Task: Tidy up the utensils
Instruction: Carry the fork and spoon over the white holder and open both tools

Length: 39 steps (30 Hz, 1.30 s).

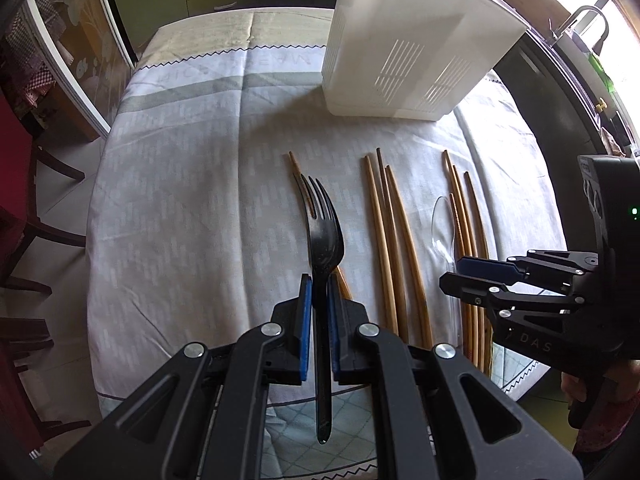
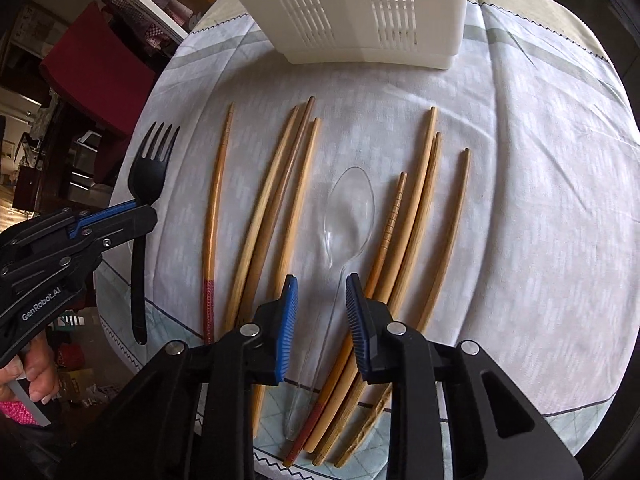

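Observation:
My left gripper (image 1: 318, 284) is shut on a black plastic fork (image 1: 322, 232), held above the cloth with tines pointing away; it also shows in the right wrist view (image 2: 150, 176). My right gripper (image 2: 322, 288) is open, its jaws on either side of the handle of a clear plastic spoon (image 2: 350, 208) that lies on the cloth. The right gripper also shows at the right of the left wrist view (image 1: 464, 276). Several wooden chopsticks (image 2: 272, 208) lie in rows on both sides of the spoon. A white slotted utensil holder (image 2: 352, 8) stands behind them.
The table has a pale patterned tablecloth (image 1: 192, 200). Dark wooden chairs (image 1: 40, 232) stand at the left. A dark counter with a tap (image 1: 580, 40) is at the far right. The table's near edge (image 2: 580, 412) is close below the grippers.

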Motion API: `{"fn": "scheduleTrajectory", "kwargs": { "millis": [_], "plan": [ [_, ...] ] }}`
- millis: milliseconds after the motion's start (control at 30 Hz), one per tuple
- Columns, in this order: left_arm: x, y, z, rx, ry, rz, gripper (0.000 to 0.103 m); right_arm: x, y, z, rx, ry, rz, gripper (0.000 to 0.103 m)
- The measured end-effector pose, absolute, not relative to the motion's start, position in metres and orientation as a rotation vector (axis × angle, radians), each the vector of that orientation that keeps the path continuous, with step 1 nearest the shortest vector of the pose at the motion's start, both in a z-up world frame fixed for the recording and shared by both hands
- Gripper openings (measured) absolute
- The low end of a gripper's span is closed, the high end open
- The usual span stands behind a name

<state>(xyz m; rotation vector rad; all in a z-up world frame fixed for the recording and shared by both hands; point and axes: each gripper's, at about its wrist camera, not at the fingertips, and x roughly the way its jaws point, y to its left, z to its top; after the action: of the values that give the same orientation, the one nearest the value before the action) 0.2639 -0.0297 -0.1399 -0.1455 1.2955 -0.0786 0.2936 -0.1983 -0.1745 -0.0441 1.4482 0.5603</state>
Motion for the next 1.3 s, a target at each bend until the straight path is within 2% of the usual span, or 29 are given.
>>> {"fn": "scheduleTrajectory", "kwargs": {
  "millis": [233, 300, 467, 633, 900, 1000, 1133, 1300],
  "plan": [
    [0.264, -0.031, -0.138, -0.136, 1.283, -0.082, 0.008, 0.298, -0.187, -0.179, -0.104, 1.458, 0.498, 0.018],
    [0.264, -0.031, -0.138, -0.132, 1.284, -0.083, 0.008, 0.301, -0.182, -0.18, -0.123, 1.454, 0.481, 0.013],
    [0.263, -0.029, -0.13, -0.13, 1.266, -0.083, 0.008, 0.303, -0.18, -0.176, -0.076, 1.407, 0.498, 0.009],
    [0.269, -0.027, -0.099, -0.166, 1.198, -0.108, 0.008, 0.296, -0.195, -0.139, 0.057, 1.271, 0.595, 0.009],
    [0.308, -0.043, 0.008, -0.221, 0.834, -0.204, 0.008, 0.282, -0.235, -0.046, 0.194, 0.835, 0.626, 0.009],
    [0.332, -0.054, 0.037, -0.185, 0.652, -0.201, 0.008, 0.286, -0.247, -0.026, 0.222, 0.748, 0.611, 0.009],
    [0.368, -0.06, 0.046, -0.172, 0.485, -0.167, 0.008, 0.294, -0.27, -0.012, 0.253, 0.694, 0.598, 0.009],
    [0.396, -0.062, 0.033, -0.164, 0.387, -0.11, 0.008, 0.309, -0.289, -0.005, 0.274, 0.667, 0.585, 0.01]
  ]
}}
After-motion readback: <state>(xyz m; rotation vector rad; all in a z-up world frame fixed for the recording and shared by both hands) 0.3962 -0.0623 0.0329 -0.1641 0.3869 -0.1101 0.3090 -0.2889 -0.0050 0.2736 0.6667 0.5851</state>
